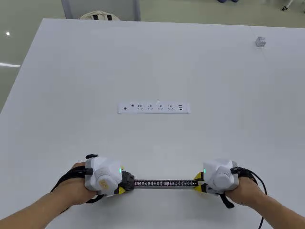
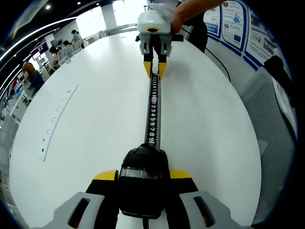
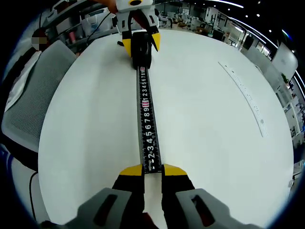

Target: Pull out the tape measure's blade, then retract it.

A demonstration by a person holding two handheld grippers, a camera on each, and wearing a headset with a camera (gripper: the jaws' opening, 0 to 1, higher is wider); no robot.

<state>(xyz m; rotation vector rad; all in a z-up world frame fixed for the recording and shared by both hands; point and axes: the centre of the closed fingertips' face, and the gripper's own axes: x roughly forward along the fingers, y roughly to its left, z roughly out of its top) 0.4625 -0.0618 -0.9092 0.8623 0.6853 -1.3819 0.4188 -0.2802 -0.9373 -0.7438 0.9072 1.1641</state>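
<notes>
The white table (image 1: 95,71) spreads wide ahead of me, most of it bare. Its far edge runs across the top of the head view, its left edge slants down toward me, and the near edge lies just under my wrists. There is free room to either side of my work and all the way forward. Past the far edge a chair (image 1: 99,15) stands on a pale floor. In the left gripper view a grey mesh chair (image 2: 279,119) sits close by the table's side, with posters (image 2: 233,24) on the wall behind. A white power strip (image 1: 154,108) lies flat at mid-table, well apart from me, and a small pale object (image 1: 260,42) sits near the far right corner.

My left hand (image 1: 74,188) and right hand (image 1: 245,190) are low at the near edge, grippers pointed at each other. My left gripper (image 2: 143,174) is clenched around the black case of the tape measure (image 2: 143,186). My right gripper (image 3: 152,170) is pinching the end of the blade (image 3: 145,109). The blade is drawn out straight between the two, numbers up, low along the tabletop; I cannot tell whether it touches
</notes>
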